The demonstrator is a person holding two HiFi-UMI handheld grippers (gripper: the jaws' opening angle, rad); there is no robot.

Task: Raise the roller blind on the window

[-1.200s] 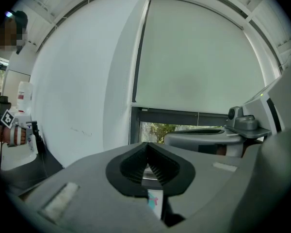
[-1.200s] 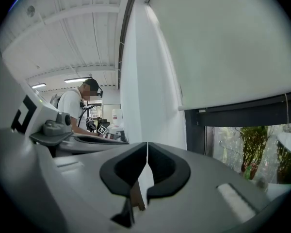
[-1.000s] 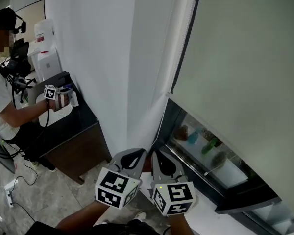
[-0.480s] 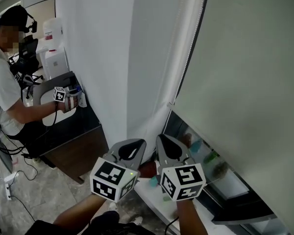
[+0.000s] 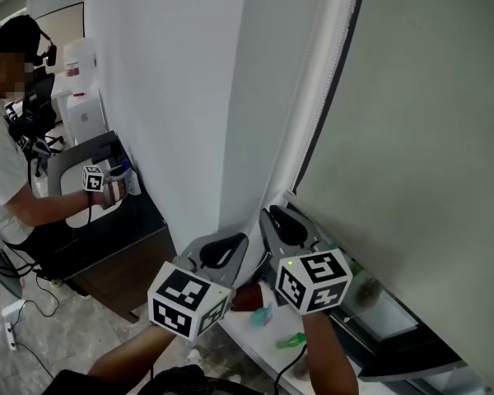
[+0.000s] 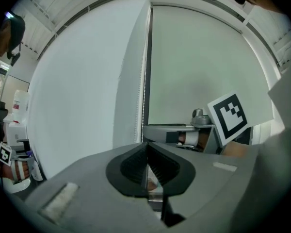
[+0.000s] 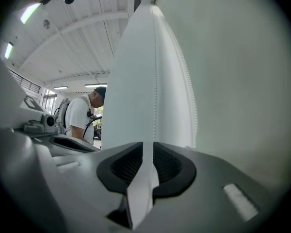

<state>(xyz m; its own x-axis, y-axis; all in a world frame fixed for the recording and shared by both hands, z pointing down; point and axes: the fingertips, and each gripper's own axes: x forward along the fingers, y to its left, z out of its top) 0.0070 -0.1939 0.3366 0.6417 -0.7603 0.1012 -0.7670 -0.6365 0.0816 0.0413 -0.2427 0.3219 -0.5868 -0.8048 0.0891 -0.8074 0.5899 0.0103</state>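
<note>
Pale grey-green, plain, on the roller blind (image 5: 412, 122). White on the wall (image 5: 165, 97) and the bead chain (image 7: 155, 81). Black on the window frame (image 5: 329, 89). Mid grey bodies with black ribbed pads on the left gripper (image 6: 146, 164) and right gripper (image 7: 148, 166); black-and-white square markers on both cubes (image 5: 188, 300). White shirt (image 5: 0, 163) and black cap (image 5: 12, 33) on the person at far left. Grey marbled floor (image 5: 33, 336). Dark, near-black desk (image 5: 107, 229). White sill (image 5: 259, 344) with small teal, green and red-brown bits.

No words or numbers are legible; square markers cover the left cube (image 5: 188, 303) and right cube (image 5: 314, 280).
</note>
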